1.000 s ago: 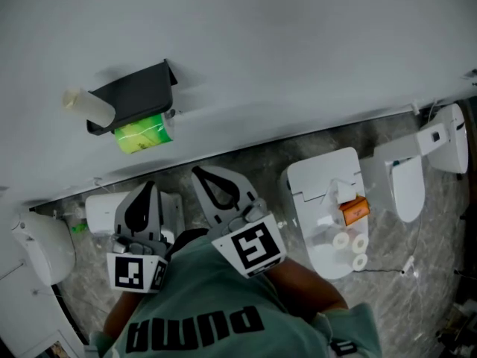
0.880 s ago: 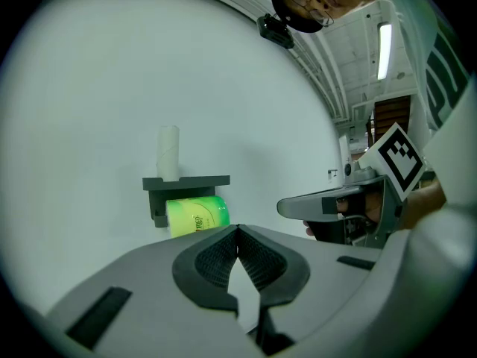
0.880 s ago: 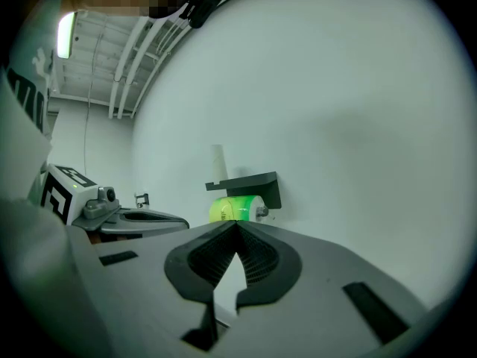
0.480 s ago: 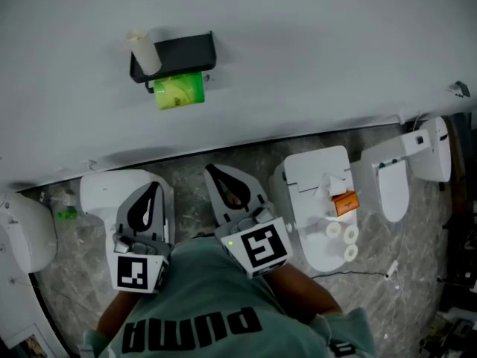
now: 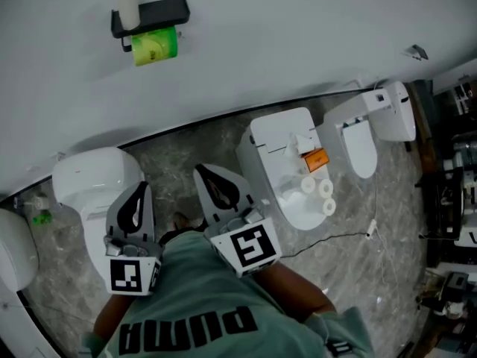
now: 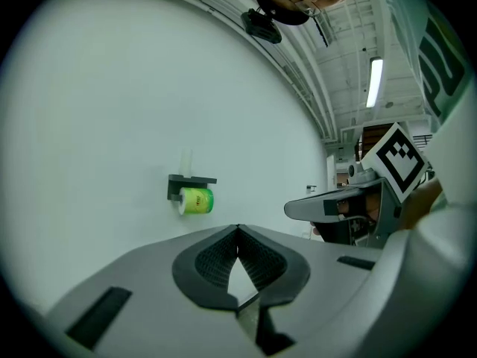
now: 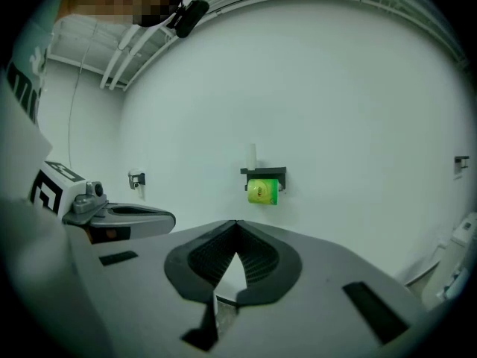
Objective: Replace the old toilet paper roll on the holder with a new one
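Note:
A black wall holder (image 5: 149,13) carries a roll in green wrapping (image 5: 155,45), and a pale white roll (image 5: 128,6) stands upright on top of it. The same holder (image 6: 191,179) and green roll (image 6: 197,200) show far ahead in the left gripper view, as do the holder (image 7: 263,172) and green roll (image 7: 262,192) in the right gripper view. My left gripper (image 5: 139,190) (image 6: 238,230) and right gripper (image 5: 206,173) (image 7: 237,224) are side by side, well short of the wall. Both are shut and hold nothing.
Below the wall stand white toilets on a marbled floor: one at the left (image 5: 89,181), one in the middle (image 5: 261,136) with an orange item (image 5: 315,159) and small white rolls (image 5: 317,192) on it, and another to the right (image 5: 365,133). A cable (image 5: 350,237) lies on the floor.
Both grippers have moved sideways along the wall, staying shut. In the head view the holder has shifted up toward the top edge and the toilets have slid left.

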{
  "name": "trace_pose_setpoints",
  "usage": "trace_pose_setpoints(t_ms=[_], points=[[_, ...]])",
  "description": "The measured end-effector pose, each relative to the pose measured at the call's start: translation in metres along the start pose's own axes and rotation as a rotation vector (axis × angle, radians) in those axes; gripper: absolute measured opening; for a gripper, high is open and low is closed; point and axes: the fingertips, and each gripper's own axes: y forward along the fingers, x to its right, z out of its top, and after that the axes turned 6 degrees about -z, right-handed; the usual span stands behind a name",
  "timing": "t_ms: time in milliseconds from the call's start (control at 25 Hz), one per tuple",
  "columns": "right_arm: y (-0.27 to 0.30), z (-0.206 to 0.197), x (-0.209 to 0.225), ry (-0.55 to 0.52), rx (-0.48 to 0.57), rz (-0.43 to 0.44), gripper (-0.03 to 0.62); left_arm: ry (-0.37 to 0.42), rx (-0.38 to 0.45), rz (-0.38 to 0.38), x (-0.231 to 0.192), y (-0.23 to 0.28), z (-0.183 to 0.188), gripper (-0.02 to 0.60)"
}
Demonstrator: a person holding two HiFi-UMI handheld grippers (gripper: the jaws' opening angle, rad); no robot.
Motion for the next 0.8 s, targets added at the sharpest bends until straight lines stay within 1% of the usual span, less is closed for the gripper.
trace_pose_setpoints(t_ms=[200,320,400,520,640,800], points=[[-0.024,0.003,0.006,-0.004,0.031,-0.017,0.005,0.005,0.017,-0.001,0.018,-0.01,-0.004,0.005],[-0.037,0.001,0.013,-0.002,0.034,-0.016,0.005,0.028,0.021,-0.009,0.031,-0.008,-0.002,0.005],[-0.044,0.0,0.021,0.012,0.034,-0.019,0.005,0.024,0.022,-0.01,0.042,-0.004,0.0,0.005],[-0.058,0.001,0.041,0.025,0.051,-0.029,0.005,0.023,0.017,-0.022,0.067,0.009,0.0,0.005],[-0.077,-0.006,0.068,0.026,0.056,-0.038,0.005,0.024,-0.014,-0.031,0.1,0.02,-0.007,0.005],[-0.098,-0.01,0.098,0.029,0.071,-0.029,0.004,0.039,-0.034,0.004,0.129,0.032,-0.004,0.005]])
